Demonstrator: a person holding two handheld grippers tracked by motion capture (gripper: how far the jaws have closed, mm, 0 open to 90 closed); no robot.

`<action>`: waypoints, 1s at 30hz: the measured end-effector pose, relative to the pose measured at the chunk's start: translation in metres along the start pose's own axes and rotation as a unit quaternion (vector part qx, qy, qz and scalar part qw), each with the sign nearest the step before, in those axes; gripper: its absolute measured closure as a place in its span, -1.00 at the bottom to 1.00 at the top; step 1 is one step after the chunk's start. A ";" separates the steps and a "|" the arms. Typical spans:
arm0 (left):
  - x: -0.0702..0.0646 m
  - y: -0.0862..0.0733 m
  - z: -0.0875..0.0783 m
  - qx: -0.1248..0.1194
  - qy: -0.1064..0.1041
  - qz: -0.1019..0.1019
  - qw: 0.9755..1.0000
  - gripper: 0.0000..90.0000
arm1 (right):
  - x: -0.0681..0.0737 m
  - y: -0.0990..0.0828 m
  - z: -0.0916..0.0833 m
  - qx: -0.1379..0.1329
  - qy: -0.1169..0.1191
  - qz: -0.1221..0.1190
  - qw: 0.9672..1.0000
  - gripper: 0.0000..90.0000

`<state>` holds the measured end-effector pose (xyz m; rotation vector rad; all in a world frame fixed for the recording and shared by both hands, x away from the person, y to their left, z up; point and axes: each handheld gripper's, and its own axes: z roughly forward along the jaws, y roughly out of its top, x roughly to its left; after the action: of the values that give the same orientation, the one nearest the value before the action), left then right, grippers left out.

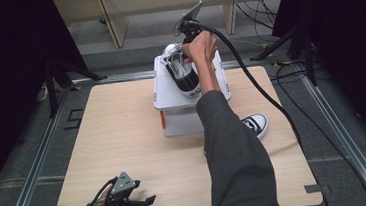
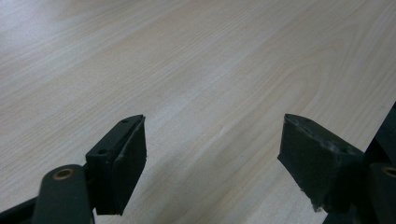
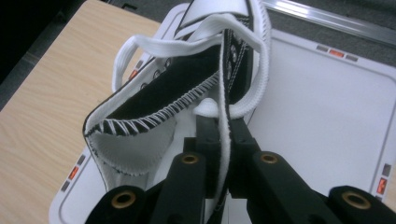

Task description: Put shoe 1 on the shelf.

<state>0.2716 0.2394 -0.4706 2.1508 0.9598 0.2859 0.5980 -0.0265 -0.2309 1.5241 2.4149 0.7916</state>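
Two shoes show from above: one shoe point(image 1: 182, 72) lies on the white box point(image 1: 171, 101), under the right gripper point(image 1: 188, 32); the other point(image 1: 256, 124) sits on the table point(image 1: 124, 138); the left gripper point(image 1: 147, 202) rests idle. Left gripper view: jaws wide, empty. Right gripper view: jaws pinched on the shoe's point(image 3: 154, 107) collar edge; light, floppy canvas, so the rim suits gripping.

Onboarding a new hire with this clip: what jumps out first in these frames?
First, the right gripper shut on the edge of a black-and-white sneaker, which sits on a white box at the table's far side. A second sneaker lies on the wooden table right of the box. The left gripper rests open at the near left edge, nothing between its jaws.
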 end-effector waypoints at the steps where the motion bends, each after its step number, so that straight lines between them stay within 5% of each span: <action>1: 0.000 0.000 0.000 0.000 0.000 0.000 1.000 -0.50 | 0.001 -0.001 0.000 0.000 0.001 -0.004 1.000 0.91; 11: 0.001 0.000 0.000 0.000 0.001 -0.004 1.000 -0.50 | -0.003 -0.010 -0.004 0.026 0.003 -0.021 0.999 0.82; 13: 0.001 0.000 0.000 0.000 0.001 -0.004 1.000 -0.50 | -0.004 -0.012 -0.006 0.030 0.002 -0.006 1.000 0.82; 17: 0.001 0.000 0.000 -0.001 0.002 0.000 1.000 -0.50 | -0.016 -0.019 -0.017 0.011 0.007 -0.023 1.000 0.79; 23: 0.002 -0.001 0.001 0.003 0.006 -0.005 1.000 -0.50 | -0.005 -0.035 -0.044 -0.013 0.067 -0.090 0.994 0.78; 25: 0.002 -0.001 0.002 0.002 0.006 -0.008 1.000 -0.50 | 0.003 -0.042 -0.049 -0.006 0.082 -0.114 0.990 0.78; 26: 0.003 -0.001 0.001 0.006 0.002 -0.002 1.000 -0.50 | 0.010 -0.051 -0.049 0.008 0.091 -0.142 0.986 0.78; 30: 0.003 -0.001 0.002 0.008 0.009 -0.002 1.000 -0.50 | 0.018 -0.061 -0.043 0.030 0.081 -0.161 0.983 0.76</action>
<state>0.2737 0.2414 -0.4730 2.1638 0.9803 0.2973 0.5242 -0.0453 -0.2243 1.0792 2.7289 0.8044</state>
